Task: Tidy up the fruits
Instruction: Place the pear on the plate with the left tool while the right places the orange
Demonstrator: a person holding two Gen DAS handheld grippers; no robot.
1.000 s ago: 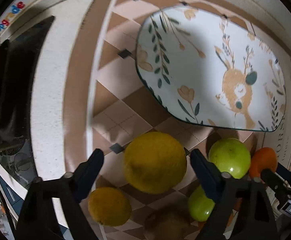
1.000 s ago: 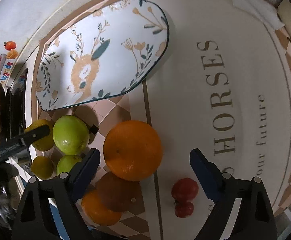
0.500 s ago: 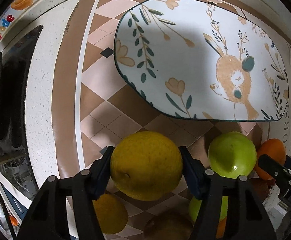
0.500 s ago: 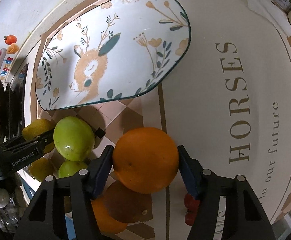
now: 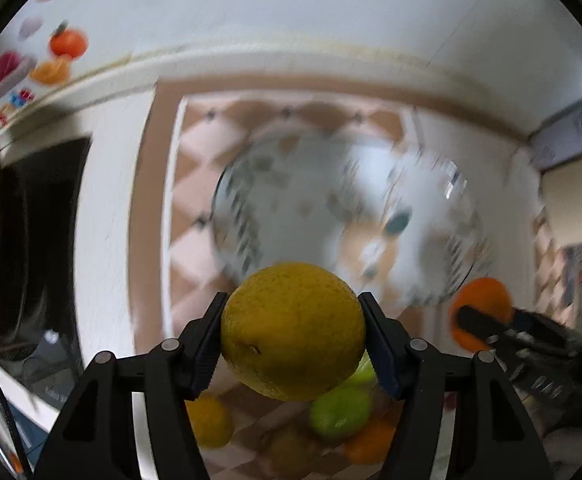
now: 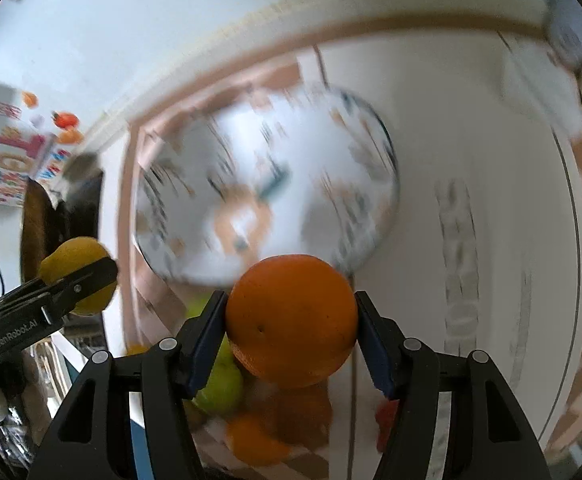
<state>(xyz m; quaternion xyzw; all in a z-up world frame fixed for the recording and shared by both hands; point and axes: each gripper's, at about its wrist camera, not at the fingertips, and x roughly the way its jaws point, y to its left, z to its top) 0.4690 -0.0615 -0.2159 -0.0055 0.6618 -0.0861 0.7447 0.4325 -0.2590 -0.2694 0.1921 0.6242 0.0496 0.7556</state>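
My left gripper is shut on a large yellow citrus fruit and holds it in the air, short of the deer-patterned plate. My right gripper is shut on an orange and holds it raised in front of the same plate. The left gripper with the yellow fruit shows at the left of the right wrist view. The orange in the right gripper shows at the right of the left wrist view. Both views are blurred by motion.
More fruit lies below on the checkered mat: a small yellow fruit, green fruits, oranges and something red. A dark appliance stands at the left. A white wall and a box are behind.
Both grippers closed on their fruit, then lifted it off the mat. The views have tilted up, so the plate sits farther off and the wall shows.
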